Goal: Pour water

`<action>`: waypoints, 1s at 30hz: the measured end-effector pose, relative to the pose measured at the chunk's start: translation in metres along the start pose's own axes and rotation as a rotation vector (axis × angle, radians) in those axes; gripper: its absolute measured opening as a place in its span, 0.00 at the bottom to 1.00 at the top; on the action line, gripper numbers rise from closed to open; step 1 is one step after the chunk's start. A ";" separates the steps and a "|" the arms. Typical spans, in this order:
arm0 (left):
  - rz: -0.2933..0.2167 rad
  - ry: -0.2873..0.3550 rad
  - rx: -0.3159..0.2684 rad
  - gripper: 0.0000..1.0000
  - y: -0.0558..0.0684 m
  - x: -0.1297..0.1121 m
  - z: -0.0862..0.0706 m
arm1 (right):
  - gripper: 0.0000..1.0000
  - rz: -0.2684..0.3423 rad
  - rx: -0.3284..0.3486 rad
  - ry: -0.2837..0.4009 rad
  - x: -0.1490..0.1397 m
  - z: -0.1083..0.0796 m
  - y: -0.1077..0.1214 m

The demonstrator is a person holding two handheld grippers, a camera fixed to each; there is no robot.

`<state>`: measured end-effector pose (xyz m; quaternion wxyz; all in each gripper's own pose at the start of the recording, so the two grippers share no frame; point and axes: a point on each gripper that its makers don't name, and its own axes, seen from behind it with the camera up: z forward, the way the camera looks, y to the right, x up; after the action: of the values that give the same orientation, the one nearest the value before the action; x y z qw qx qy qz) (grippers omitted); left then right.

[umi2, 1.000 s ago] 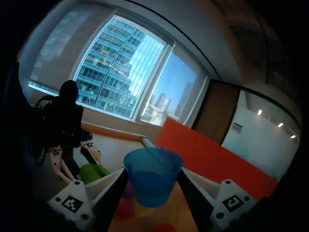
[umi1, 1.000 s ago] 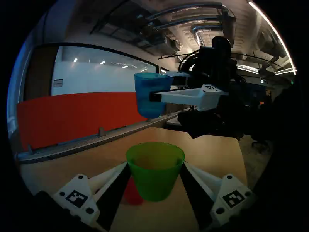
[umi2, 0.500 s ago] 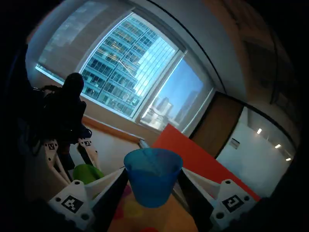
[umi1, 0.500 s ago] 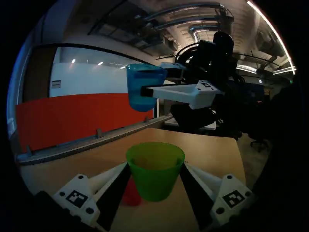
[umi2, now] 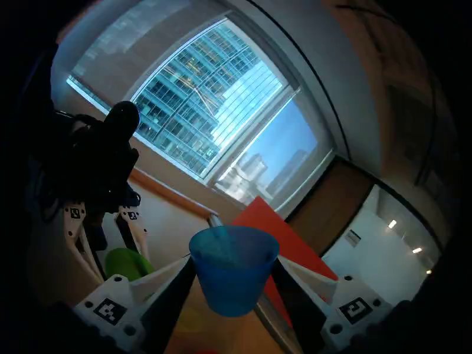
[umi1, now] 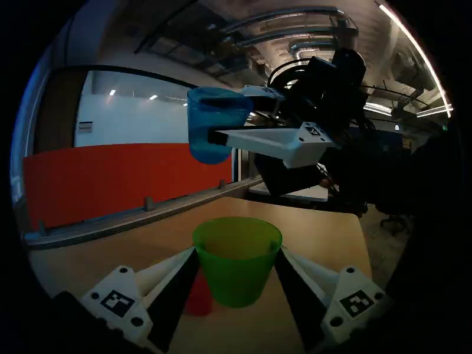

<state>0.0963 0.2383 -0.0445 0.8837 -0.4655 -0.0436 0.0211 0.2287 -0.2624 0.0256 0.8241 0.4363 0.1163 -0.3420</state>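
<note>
My left gripper (umi1: 236, 255) grips the green cup (umi1: 237, 277) on both sides, upright, low over the table (umi1: 321, 227). I cannot tell whether it rests on the surface. My right gripper (umi2: 233, 264) grips the blue cup (umi2: 233, 283). In the left gripper view this cup hangs raised, above and slightly left of the green cup, well apart.

Step in hand, by my judgement: positioning before the pour. Next move: bring the blue rim over the green mouth, lower, then tilt slowly. The water level is not discernible.
</note>
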 end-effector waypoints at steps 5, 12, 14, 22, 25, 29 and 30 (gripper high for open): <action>0.000 0.000 -0.005 0.84 0.002 0.000 0.000 | 0.88 -0.044 -0.003 -0.006 -0.001 0.003 0.003; -0.002 0.002 -0.006 0.84 0.002 0.000 0.001 | 0.88 -0.097 -0.006 -0.010 -0.002 0.005 0.007; -0.002 0.003 -0.006 0.84 0.002 0.000 0.001 | 0.88 -0.116 -0.008 -0.009 -0.001 0.005 0.008; -0.001 0.005 -0.006 0.84 0.002 0.002 0.002 | 0.88 -0.181 -0.015 -0.009 0.002 0.003 0.012; -0.001 0.006 -0.007 0.84 0.002 0.002 0.002 | 0.88 -0.206 -0.020 -0.008 0.003 0.003 0.013; 0.000 0.006 -0.009 0.84 0.003 0.003 0.002 | 0.88 -0.240 -0.023 -0.012 0.004 0.002 0.013; 0.000 0.006 -0.009 0.84 0.003 0.004 0.002 | 0.88 -0.248 -0.024 -0.012 0.004 0.002 0.013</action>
<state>0.0997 0.2419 -0.0455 0.8817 -0.4696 -0.0409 0.0195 0.2401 -0.2609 0.0333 0.7814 0.4066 0.1686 -0.4423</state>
